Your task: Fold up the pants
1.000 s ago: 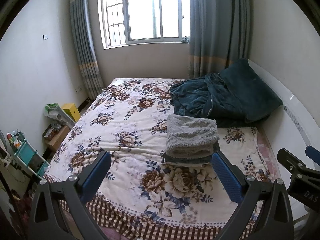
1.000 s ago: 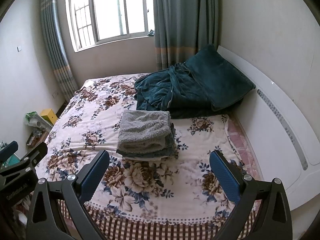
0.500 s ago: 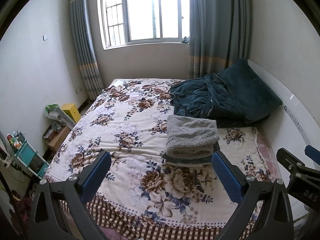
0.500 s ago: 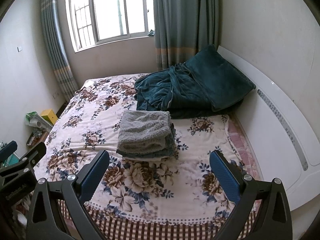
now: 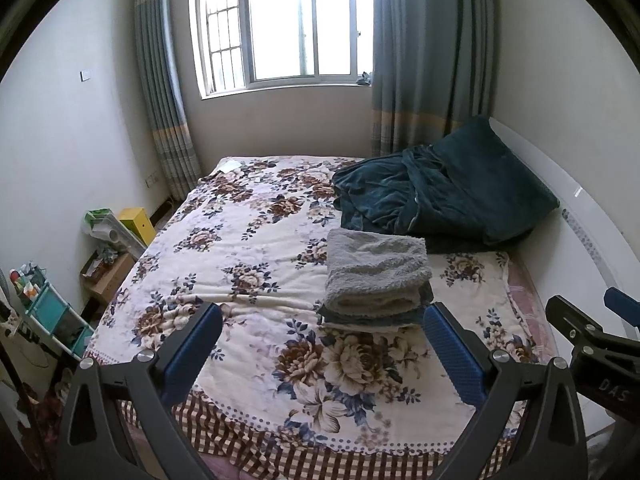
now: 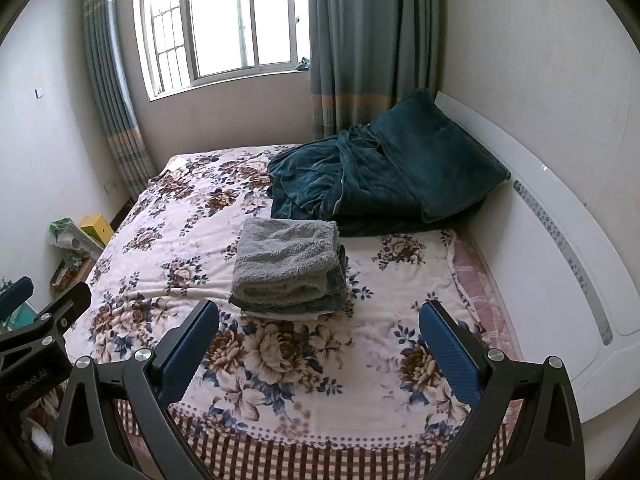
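Although a second had gone by, almost nothing had changed: the left gripper (image 5: pixel 322 344) hung above the foot of the bed (image 5: pixel 248 248) with its jaws spread wide and nothing between them, and the right gripper (image 6: pixel 318 342) did the same beside it, its view drifted only a hair. Neither touched cloth. That stillness, with both held back from the bed, suggested the folding was over or paused, not under way. Just beyond the blue pads (image 5: pixel 452 350) lay the folded stack (image 6: pixel 288 268), a fluffy grey piece on top, darker denim-like layers under it and a pale edge at the bottom, squared up and resting flat on the floral bedspread (image 6: pixel 192 248). Which layer was the pants could not be told for certain; the stack as a whole looked finished. Nothing lay between the grippers and it. Farther back, a rumpled dark teal blanket (image 5: pixel 404 200) and matching pillow (image 5: pixel 492 172) sat just behind the stack, close enough to crowd any piece laid out there. To the left, off the bed, clutter stood on the floor, a yellow box (image 5: pixel 138 220) among it. Beyond all that were the window (image 5: pixel 280 24) and the curtains (image 5: pixel 428 52).
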A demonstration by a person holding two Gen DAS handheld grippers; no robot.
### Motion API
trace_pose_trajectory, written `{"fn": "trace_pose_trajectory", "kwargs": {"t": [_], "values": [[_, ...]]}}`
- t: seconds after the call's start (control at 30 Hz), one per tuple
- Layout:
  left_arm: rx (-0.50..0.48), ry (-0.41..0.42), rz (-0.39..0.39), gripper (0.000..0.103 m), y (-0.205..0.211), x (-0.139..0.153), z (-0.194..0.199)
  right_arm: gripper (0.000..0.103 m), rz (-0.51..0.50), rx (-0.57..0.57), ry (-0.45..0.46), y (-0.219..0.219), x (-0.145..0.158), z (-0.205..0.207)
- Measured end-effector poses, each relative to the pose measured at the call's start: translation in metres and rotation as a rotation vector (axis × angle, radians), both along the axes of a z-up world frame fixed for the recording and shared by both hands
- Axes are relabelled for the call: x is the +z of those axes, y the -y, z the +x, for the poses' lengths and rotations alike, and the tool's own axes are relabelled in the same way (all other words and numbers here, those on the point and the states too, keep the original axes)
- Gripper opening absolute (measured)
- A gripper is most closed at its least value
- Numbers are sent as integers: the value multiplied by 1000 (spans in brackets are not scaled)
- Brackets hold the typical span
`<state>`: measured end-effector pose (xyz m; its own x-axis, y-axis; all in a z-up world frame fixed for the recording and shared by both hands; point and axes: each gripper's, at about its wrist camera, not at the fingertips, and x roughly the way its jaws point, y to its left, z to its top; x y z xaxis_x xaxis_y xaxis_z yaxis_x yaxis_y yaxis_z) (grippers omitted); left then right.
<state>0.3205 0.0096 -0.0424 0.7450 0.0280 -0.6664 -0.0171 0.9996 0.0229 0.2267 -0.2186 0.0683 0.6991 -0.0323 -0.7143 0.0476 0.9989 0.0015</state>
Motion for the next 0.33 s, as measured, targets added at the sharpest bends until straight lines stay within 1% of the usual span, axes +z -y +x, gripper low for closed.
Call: {"fn": "trace_pose_trajectory", "kwargs": {"t": [0.33], "values": [[11, 9, -18, 103, 0, 0, -6, 102, 4, 4, -2, 0, -1, -1]]}}
